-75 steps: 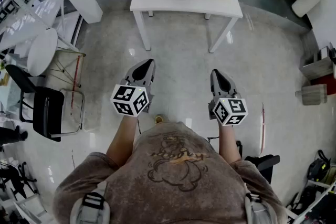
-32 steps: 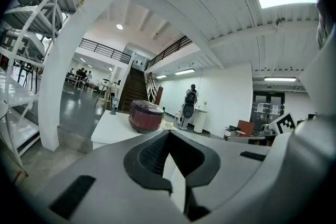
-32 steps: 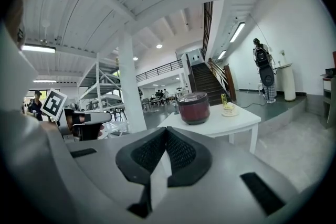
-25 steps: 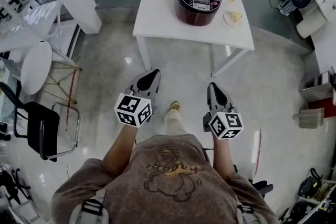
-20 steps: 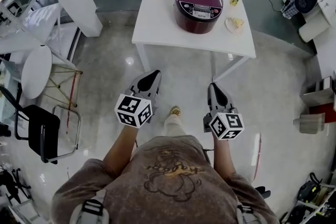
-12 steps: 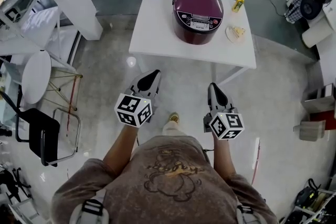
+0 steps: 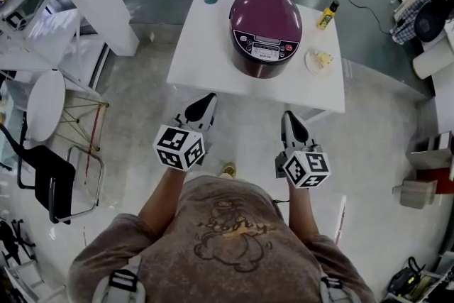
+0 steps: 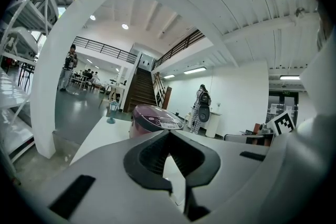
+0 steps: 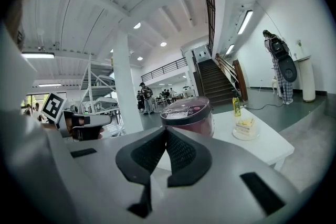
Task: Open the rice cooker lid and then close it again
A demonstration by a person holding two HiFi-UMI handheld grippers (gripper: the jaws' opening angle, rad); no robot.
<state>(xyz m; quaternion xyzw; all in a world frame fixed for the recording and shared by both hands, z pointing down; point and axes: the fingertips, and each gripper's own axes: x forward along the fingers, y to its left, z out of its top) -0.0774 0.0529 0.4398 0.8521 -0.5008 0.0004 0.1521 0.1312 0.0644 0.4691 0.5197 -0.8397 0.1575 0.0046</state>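
The left gripper (image 7: pixel 204 99) and right gripper (image 7: pixel 291 117) had their jaws closed on nothing. The shut rice cooker (image 7: pixel 266 28) stood ahead of both tips, so squaring up to its front probably mattered most.

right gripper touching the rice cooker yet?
Apart. In the head view the right gripper is only at the near edge of the table, with bare tabletop showing between it and the rice cooker.

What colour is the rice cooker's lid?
The rice cooker lid is dark maroon, glossy; it shows best in the head view.
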